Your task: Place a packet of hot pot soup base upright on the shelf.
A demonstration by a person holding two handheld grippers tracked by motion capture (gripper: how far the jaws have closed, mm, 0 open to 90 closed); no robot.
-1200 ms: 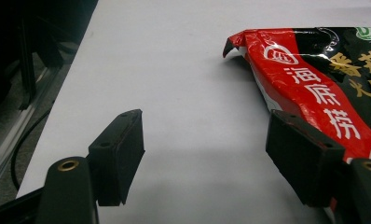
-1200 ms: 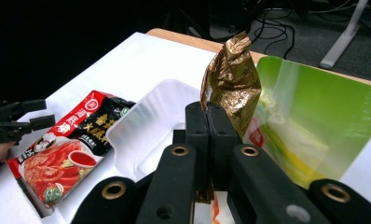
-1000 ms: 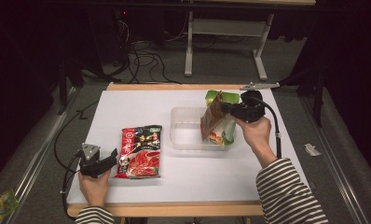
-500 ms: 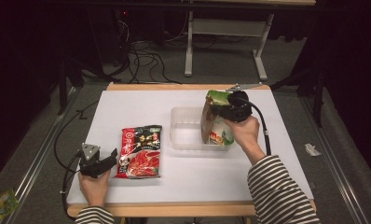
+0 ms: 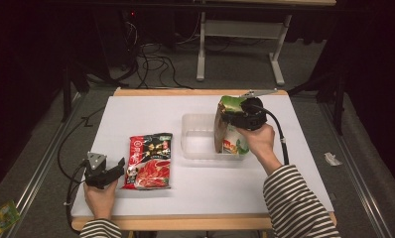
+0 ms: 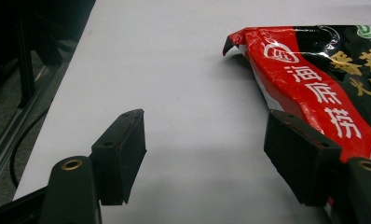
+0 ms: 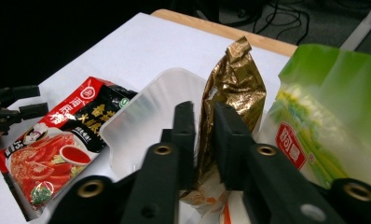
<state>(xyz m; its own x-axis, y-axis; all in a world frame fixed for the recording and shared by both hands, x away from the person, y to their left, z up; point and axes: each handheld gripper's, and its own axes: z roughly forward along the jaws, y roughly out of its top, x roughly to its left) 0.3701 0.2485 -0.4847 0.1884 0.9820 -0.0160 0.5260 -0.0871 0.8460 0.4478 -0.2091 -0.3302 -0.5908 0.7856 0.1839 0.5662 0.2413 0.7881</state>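
Observation:
A clear plastic tray (image 5: pixel 198 144) sits mid-table. A gold-backed packet (image 7: pixel 235 88) and a green packet (image 7: pixel 328 107) stand upright at the tray's right end (image 5: pixel 230 141). My right gripper (image 7: pixel 204 121) is over them. Its jaws have just been opening and stand a little apart, with the gold packet's edge in the gap. A red and black soup-base packet (image 5: pixel 149 161) lies flat left of the tray. My left gripper (image 6: pixel 204 144) rests open on the table at the red packet's (image 6: pixel 314 88) left edge, its right jaw over the packet's corner, nothing gripped.
The white tabletop (image 5: pixel 136 114) has a wooden edge at the back and front. Cables trail off the left side onto the dark floor. A metal stand (image 5: pixel 240 34) is behind the table. A small packet (image 5: pixel 2 218) lies on the floor at the lower left.
The right hand has carried the upright packets left and down into the tray's right end. The left hand and the red packet have not moved.

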